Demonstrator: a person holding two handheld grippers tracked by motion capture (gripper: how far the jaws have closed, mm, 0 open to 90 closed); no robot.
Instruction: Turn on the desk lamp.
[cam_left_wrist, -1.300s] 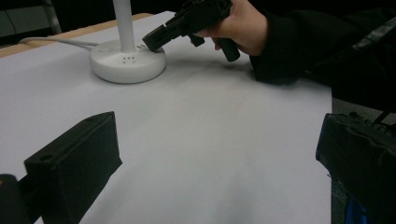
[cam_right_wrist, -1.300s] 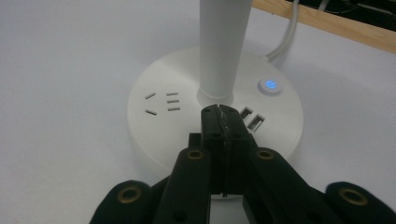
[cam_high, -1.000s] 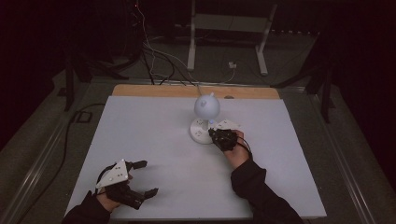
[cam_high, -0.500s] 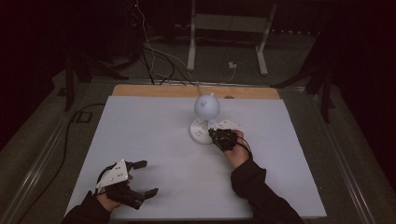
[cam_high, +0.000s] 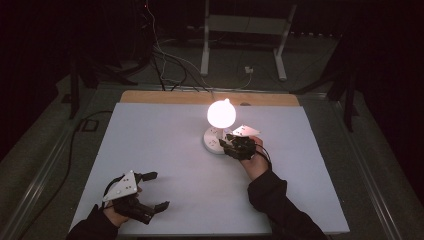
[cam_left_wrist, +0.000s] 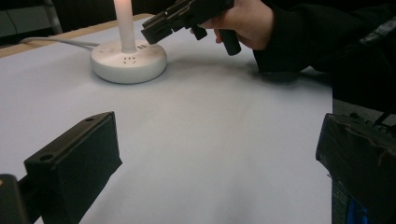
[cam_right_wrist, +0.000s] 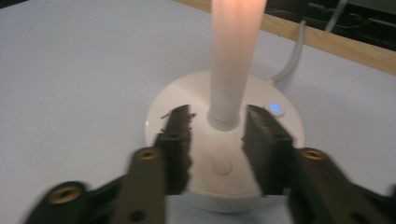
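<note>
A white table lamp stands mid-table, its round bulb (cam_high: 221, 113) glowing above a disc base (cam_high: 212, 142). My right gripper (cam_high: 231, 145) hovers over the base's near side. In the right gripper view its jaws (cam_right_wrist: 219, 126) stand apart on either side of the foot of the lit stem (cam_right_wrist: 233, 56), with neither pad touching it. These jaws have just been opening, and nothing is gripped. A round button (cam_right_wrist: 222, 166) lies below them, and a blue light (cam_right_wrist: 275, 108) shines on the base. My left gripper (cam_high: 156, 190) rests open near the front left, empty (cam_left_wrist: 215, 154).
The lamp's white cable (cam_right_wrist: 289, 65) runs off the back over the wooden table edge (cam_high: 150, 97). The white sheet (cam_high: 150, 145) covers the tabletop. Beyond the table are a metal stand (cam_high: 245, 22) and loose floor cables (cam_high: 165, 60) in the dark.
The lamp, dark in the earlier frames, now glows. Both hands have stayed where they were.
</note>
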